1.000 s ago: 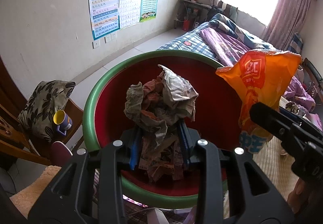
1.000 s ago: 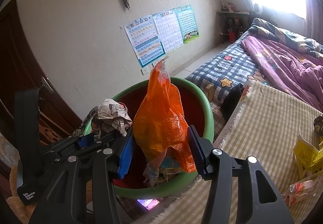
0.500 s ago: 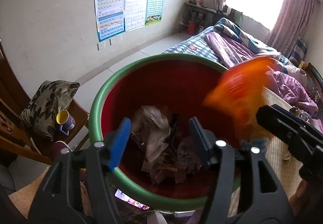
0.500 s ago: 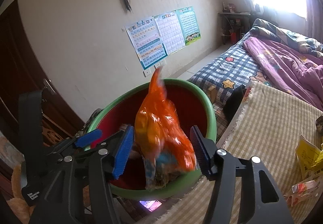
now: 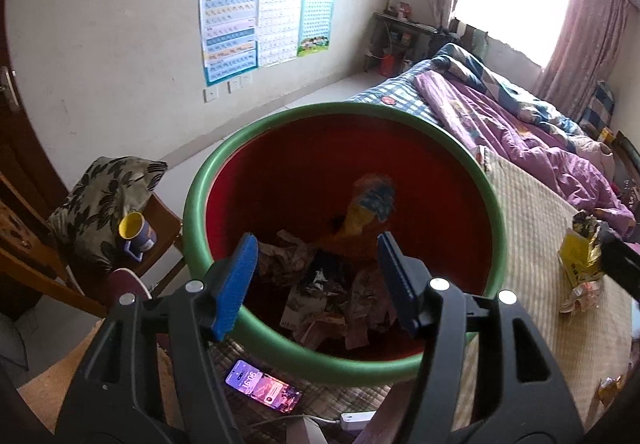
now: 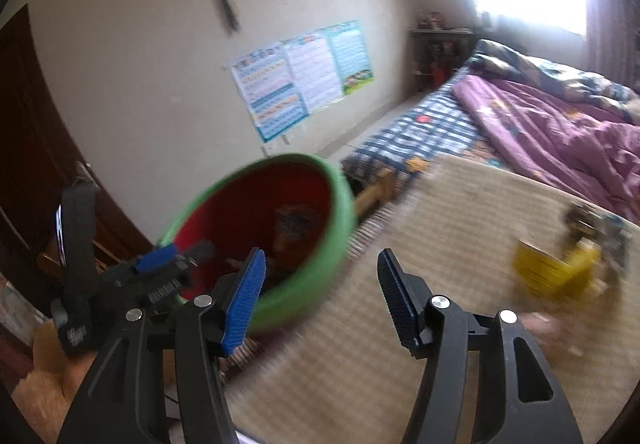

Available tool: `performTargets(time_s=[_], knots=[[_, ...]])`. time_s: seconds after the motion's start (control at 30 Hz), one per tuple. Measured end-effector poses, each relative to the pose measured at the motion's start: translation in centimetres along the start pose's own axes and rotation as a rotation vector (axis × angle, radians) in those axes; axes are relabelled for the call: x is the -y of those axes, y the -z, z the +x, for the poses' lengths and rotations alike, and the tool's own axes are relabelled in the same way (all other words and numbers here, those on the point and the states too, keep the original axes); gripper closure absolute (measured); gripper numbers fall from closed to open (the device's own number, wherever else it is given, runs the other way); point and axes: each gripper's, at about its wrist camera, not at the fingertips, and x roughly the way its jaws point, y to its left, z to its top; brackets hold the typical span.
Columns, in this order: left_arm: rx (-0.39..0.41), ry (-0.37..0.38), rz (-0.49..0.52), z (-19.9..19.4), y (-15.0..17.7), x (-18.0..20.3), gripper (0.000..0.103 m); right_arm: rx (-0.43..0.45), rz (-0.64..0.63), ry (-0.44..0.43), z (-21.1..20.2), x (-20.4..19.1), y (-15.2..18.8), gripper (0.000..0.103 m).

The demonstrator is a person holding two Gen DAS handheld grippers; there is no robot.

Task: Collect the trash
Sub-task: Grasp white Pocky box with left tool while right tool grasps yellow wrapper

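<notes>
At the bottom of the left wrist view, the left gripper (image 5: 316, 276) is being held with its jaws spread and nothing between them. A phone (image 5: 262, 392) showing "16:06" is lying below the basin (image 5: 200, 228). Crumpled paper (image 5: 340, 304) and an orange wrapper (image 5: 360, 211) are being held inside the red, green-rimmed basin at centre. The right gripper (image 6: 320, 284) is likewise being held spread and empty. A yellow packet (image 6: 556, 268) is lying on the mat (image 6: 460, 228) at right, blurred.

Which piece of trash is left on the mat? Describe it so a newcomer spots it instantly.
Start at the red basin with a green rim on the checked straw mat. To its right, near the purple quilt, lies a crumpled yellow snack bag, the only bright yellow wrapper outside the basin.
</notes>
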Motion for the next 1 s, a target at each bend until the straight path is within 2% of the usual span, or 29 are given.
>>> performTargets(time_s=[0.2,0.4,0.5,0.67,0.7,0.73,0.83,1.0], knots=[[0.012,-0.026,0.046,-1.3,1.4,2.5,0.044,-0.065,0.057,0.192,-7.3,8.3,4.8,0.046],[0.016,0.064,0.121,-3.4,2.2,7.6,0.044,-0.180,0.229,0.313,-12.8,16.5,10.9,0.046],[0.011,0.138,0.180,-4.2,2.7,11.2,0.044,-0.199,0.350,0.267,-13.7,18.5,13.3,0.045],[-0.036,0.290,0.257,-4.5,3.5,16.3,0.030,-0.237,0.422,0.183,-13.2,19.4,15.1,0.046],[-0.042,0.307,0.268,-4.4,3.6,17.0,0.030,-0.252,0.441,0.155,-12.8,19.5,15.5,0.050],[-0.050,0.329,0.281,-4.4,3.7,17.8,0.030,-0.262,0.459,0.130,-12.6,19.7,15.8,0.059],[-0.063,0.393,0.366,-3.9,3.9,20.9,0.030,-0.262,0.472,0.110,-12.5,19.6,15.9,0.069],[-0.102,0.433,0.513,-1.7,4.5,24.8,0.030,-0.214,0.475,0.098,-13.1,19.9,15.5,0.071]])
